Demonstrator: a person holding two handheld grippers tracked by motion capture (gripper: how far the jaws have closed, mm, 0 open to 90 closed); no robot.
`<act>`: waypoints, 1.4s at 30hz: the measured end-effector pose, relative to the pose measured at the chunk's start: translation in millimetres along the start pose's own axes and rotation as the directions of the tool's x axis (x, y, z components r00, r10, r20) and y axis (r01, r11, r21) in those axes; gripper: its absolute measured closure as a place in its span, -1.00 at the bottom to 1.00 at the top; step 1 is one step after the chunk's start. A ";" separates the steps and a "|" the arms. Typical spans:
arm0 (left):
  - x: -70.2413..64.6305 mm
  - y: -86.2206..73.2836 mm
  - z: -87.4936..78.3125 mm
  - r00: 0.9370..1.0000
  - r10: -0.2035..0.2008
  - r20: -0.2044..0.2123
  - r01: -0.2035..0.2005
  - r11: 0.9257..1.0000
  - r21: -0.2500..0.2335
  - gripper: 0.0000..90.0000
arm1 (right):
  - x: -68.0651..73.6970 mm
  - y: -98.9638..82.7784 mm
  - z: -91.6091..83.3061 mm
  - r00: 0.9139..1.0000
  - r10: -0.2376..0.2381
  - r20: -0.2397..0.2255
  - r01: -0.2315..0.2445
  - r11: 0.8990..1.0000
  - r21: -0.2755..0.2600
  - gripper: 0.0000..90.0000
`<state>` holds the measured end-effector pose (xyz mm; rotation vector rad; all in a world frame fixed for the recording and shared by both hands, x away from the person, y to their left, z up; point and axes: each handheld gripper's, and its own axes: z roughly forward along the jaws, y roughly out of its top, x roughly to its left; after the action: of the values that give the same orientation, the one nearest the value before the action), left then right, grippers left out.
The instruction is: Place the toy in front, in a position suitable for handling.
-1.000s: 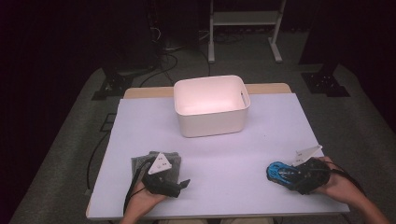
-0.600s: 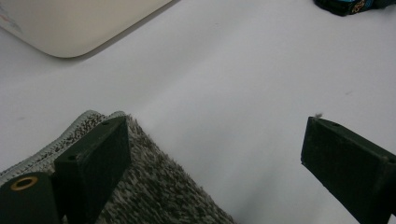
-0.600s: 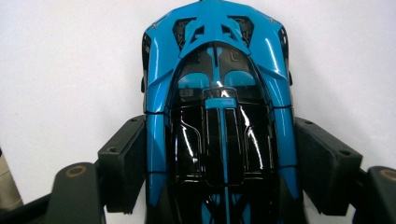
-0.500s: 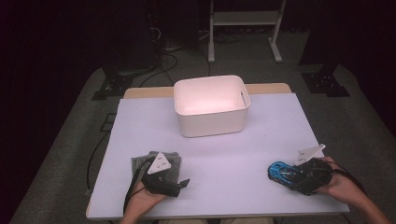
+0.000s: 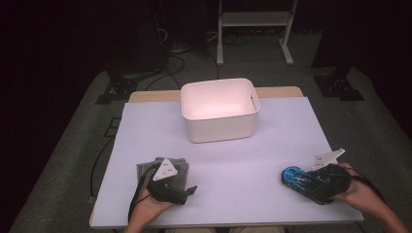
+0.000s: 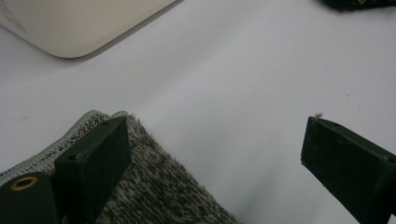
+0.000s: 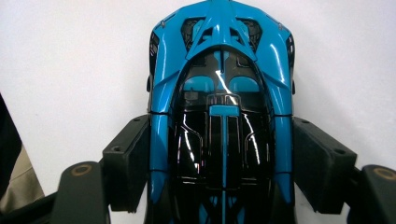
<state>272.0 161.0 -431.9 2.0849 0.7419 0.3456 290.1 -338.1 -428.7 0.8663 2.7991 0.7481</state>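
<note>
The right gripper (image 5: 318, 184) is sitting at the near right of the white bin (image 5: 219, 110), well apart from it, and its jaws have just been closing in on the blue and black toy car (image 7: 220, 107), which is lying on the white table cover (image 5: 243, 165) with the pads right against its flanks; it is looking like a grip on the car's sides, though whether the pads are really biting yet is hard to judge. The body is glossy and tapering toward the nose, so the car could be squirting forward out of the pads or tipping nose-down on the lift. The left gripper (image 6: 212, 154) is resting near left of the bin with its jaws standing wide, one over the folded grey towel (image 6: 154, 186), gripping nothing; a nudge there could be dragging the towel across the cover
</note>
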 end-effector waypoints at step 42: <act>1.8 -0.8 -2.9 1.000 -0.004 -0.004 0.004 1.000 -0.003 -0.83 | 13.7 20.3 -19.7 0.998 -0.068 0.015 0.068 0.998 -0.012 -0.39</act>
<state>271.7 164.4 -430.9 2.0801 0.7474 0.3493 284.0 -324.3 -401.1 0.7675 2.7925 0.7455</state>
